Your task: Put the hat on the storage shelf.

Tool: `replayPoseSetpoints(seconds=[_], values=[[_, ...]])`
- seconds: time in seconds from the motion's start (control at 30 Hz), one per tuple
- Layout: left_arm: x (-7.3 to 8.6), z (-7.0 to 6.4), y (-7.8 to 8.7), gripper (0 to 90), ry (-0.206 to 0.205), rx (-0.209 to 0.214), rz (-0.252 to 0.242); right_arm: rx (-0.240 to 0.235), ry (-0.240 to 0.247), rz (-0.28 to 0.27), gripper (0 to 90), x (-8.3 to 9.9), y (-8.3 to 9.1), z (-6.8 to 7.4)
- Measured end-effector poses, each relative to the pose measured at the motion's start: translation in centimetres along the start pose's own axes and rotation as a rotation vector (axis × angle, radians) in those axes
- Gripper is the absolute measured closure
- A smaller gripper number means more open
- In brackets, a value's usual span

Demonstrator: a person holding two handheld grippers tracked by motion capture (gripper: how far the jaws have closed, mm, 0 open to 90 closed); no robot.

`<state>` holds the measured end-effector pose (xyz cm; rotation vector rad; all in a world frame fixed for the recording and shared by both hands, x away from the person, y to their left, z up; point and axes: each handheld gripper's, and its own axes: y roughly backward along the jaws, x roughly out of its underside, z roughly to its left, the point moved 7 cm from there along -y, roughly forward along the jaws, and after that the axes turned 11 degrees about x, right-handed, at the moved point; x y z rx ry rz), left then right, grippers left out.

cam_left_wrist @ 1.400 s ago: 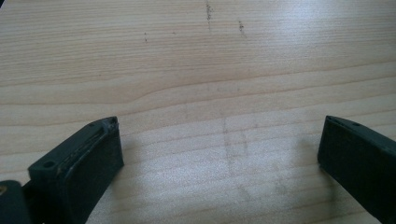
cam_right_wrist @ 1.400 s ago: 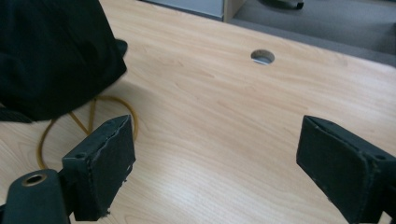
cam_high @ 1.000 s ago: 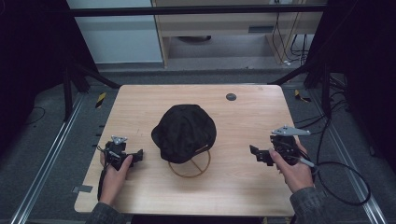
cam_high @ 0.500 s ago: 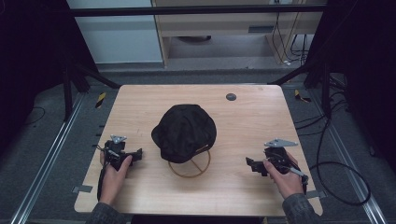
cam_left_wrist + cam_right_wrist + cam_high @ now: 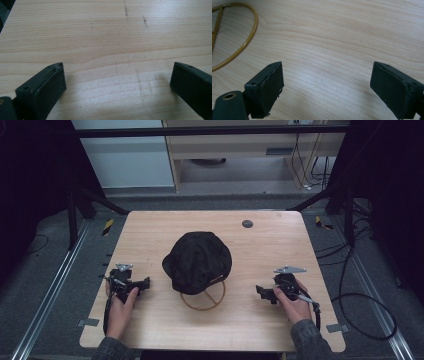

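Sitting mid-frame on its gold wire ring stand [image 5: 202, 296], the floppy black fabric cap [image 5: 198, 260] looked untouched, with the left gripper [image 5: 142, 283] and right gripper [image 5: 260, 291] both spread wide, empty, so basically nothing was started yet.

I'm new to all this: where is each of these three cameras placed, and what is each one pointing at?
High view: fixed above the person's side, looking forward and down on the wooden table, the black cap over a gold wire stand, both hands, the left gripper and right gripper.
Left gripper view: rides on the left gripper, looking along its open jaws at bare tabletop.
Right gripper view: rides on the right gripper, jaws open, facing the table.
Shared: the gold wire stand appears in the high view and the right gripper view.
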<state>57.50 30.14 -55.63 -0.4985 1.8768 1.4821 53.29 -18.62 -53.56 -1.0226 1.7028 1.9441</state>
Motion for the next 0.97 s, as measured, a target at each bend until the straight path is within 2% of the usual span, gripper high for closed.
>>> replayPoseSetpoints(seconds=[0.17, 0.27, 0.43, 0.57, 0.8, 0.97], values=[[-0.1, 0.1, 0.0, 0.0, 0.006, -0.004, -0.001, 0.022, 0.016, 0.005, 11.2, 0.1, -1.0, 0.2], [-0.1, 0.2, 0.0, 0.0, 0.007, -0.007, -0.001, 0.042, -0.002, -0.003, 10.7, 0.0, -1.8, 0.2], [-0.1, 0.5, 0.0, 0.0, 0.018, -0.017, -0.003, 0.057, 0.002, 0.0, 10.0, 0.1, -2.3, 0.2], [-0.2, 1.1, 0.0, 0.0, 0.038, -0.036, -0.008, 0.078, -0.006, -0.018, 8.9, -0.1, -2.7, 0.3], [-0.2, 1.3, 0.1, 0.0, 0.05, -0.047, -0.01, 0.146, 0.061, -0.03, 5.8, 0.2, -3.1, 0.8], [-0.2, 1.3, 0.1, 0.0, 0.053, -0.051, -0.01, 0.14, 0.07, -0.033, 5.8, 0.5, -2.9, 0.8]])
